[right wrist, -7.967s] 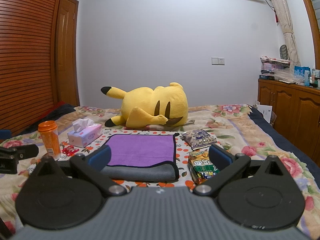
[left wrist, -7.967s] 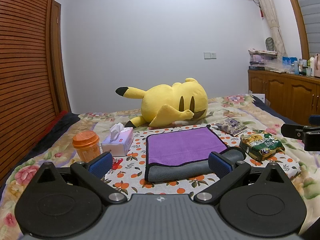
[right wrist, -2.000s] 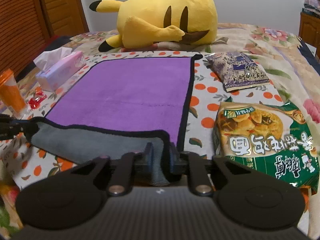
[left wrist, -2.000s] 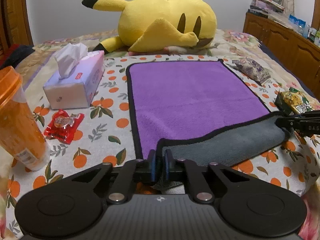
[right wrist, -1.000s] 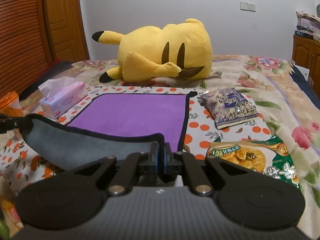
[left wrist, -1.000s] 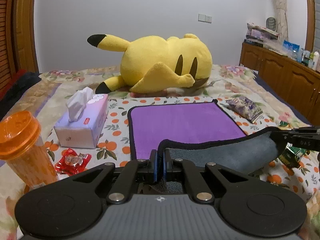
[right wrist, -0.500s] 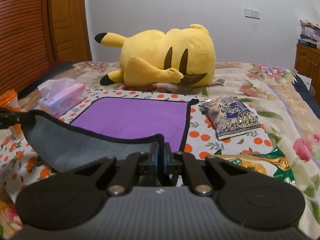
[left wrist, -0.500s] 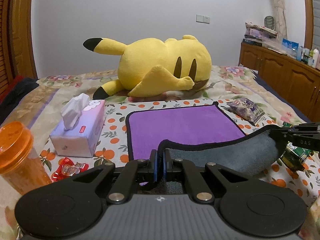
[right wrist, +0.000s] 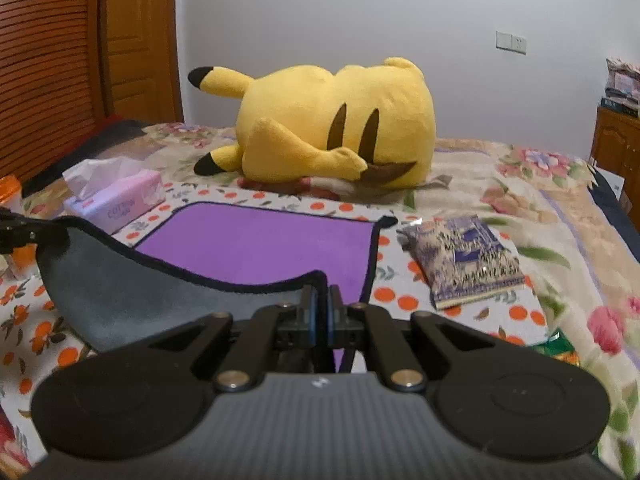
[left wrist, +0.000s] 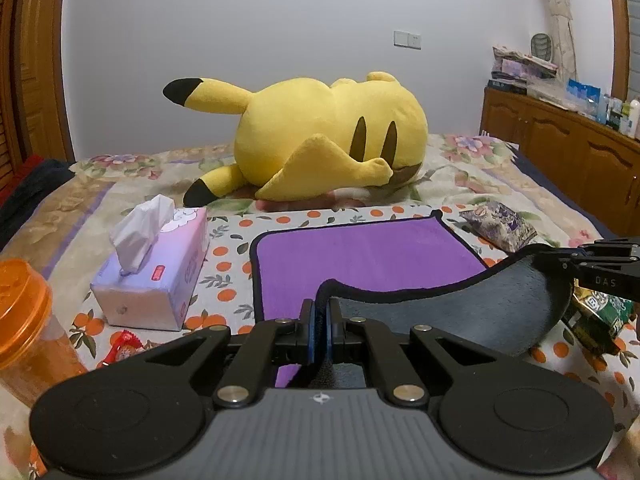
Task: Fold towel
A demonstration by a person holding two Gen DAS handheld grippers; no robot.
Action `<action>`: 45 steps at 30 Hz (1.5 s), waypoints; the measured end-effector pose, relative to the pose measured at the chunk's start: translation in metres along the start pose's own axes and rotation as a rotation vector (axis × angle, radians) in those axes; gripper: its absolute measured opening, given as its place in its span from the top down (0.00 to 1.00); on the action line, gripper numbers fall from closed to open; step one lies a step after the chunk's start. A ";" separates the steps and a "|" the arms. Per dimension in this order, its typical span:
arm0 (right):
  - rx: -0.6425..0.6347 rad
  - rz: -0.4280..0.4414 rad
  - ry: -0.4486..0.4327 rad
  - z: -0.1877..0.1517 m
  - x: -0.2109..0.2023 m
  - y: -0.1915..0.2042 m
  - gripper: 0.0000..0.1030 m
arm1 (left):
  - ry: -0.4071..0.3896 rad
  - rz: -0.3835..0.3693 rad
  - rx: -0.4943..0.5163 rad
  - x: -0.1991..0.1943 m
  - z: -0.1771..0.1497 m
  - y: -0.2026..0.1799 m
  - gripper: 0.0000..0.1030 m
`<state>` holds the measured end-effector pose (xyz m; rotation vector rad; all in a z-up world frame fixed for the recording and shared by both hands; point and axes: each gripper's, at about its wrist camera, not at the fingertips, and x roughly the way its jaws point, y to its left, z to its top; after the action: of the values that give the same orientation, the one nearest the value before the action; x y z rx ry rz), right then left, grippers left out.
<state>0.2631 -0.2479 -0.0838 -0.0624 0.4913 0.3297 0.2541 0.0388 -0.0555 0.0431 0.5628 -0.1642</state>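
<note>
A towel, purple on top and grey underneath, lies on the orange-dotted cloth. Its near edge is lifted and hangs between the grippers, grey side showing. My left gripper is shut on the near left corner. My right gripper is shut on the near right corner; it also shows at the right edge of the left wrist view. In the right wrist view the purple face lies flat behind the raised grey fold.
A yellow plush toy lies behind the towel. A tissue box, an orange bottle and a red candy are on the left. A purple snack bag and a green snack bag are on the right.
Both grippers have carried the lifted near edge forward over the towel, toward the plush toy. Less of the purple face shows than before.
</note>
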 end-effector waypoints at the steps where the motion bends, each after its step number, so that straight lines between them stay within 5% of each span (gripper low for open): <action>1: -0.001 -0.001 -0.004 0.001 0.000 -0.001 0.94 | 0.000 0.003 -0.002 0.001 0.000 -0.001 0.94; 22: -0.053 -0.030 -0.062 0.030 0.003 0.003 0.96 | -0.047 0.035 -0.009 0.007 0.027 0.005 0.94; 45: -0.163 -0.055 -0.078 0.050 0.064 -0.003 0.96 | -0.067 0.083 0.027 0.076 0.051 0.017 0.94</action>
<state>0.3401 -0.2252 -0.0703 -0.2199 0.3839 0.3161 0.3468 0.0399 -0.0532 0.0867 0.4911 -0.0916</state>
